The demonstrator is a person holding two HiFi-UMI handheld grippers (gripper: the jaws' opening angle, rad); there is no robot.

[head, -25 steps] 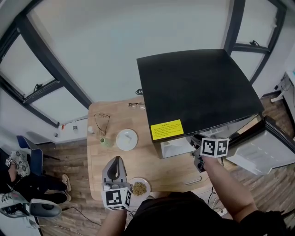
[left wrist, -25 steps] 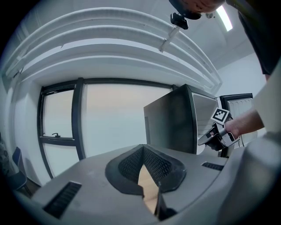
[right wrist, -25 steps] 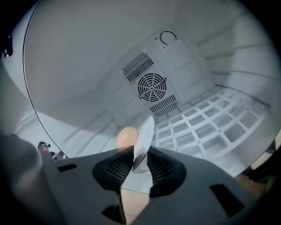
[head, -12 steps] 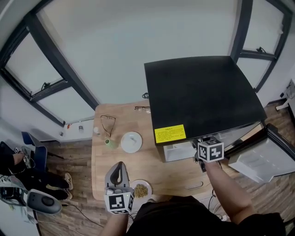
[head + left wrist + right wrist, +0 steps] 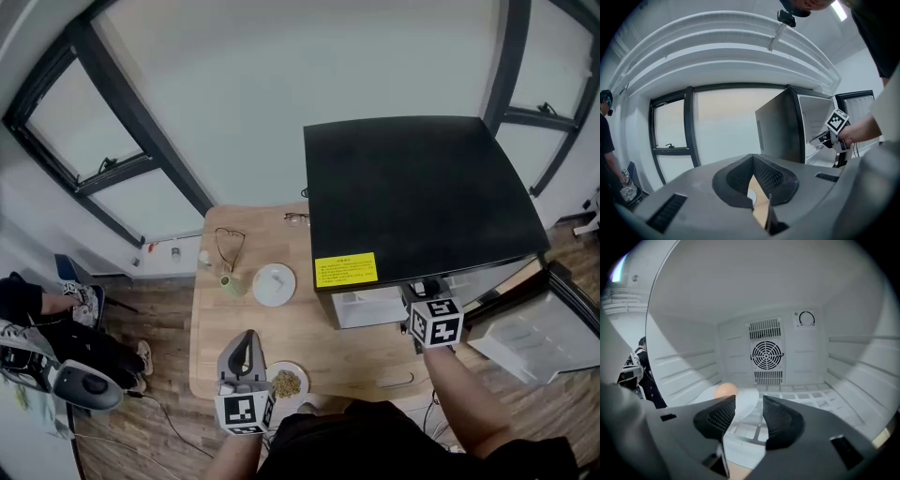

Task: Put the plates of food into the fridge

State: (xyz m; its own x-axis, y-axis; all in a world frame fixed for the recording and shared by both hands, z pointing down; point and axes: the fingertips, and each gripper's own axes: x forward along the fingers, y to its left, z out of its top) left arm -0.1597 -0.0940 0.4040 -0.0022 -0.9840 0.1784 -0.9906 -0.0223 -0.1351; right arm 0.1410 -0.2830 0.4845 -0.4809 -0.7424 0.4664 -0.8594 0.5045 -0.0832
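White shelf inside the fridge (image 5: 422,187) holds the orange-food plate (image 5: 746,397) just ahead of our right gripper (image 5: 749,411), whose jaws have just been opening and now stand apart on nothing; we judge that plate delivered. Our left gripper (image 5: 246,339), jaws together and empty, hovers with the grain plate (image 5: 284,382) just to its right and a third plate (image 5: 274,284) farther ahead.
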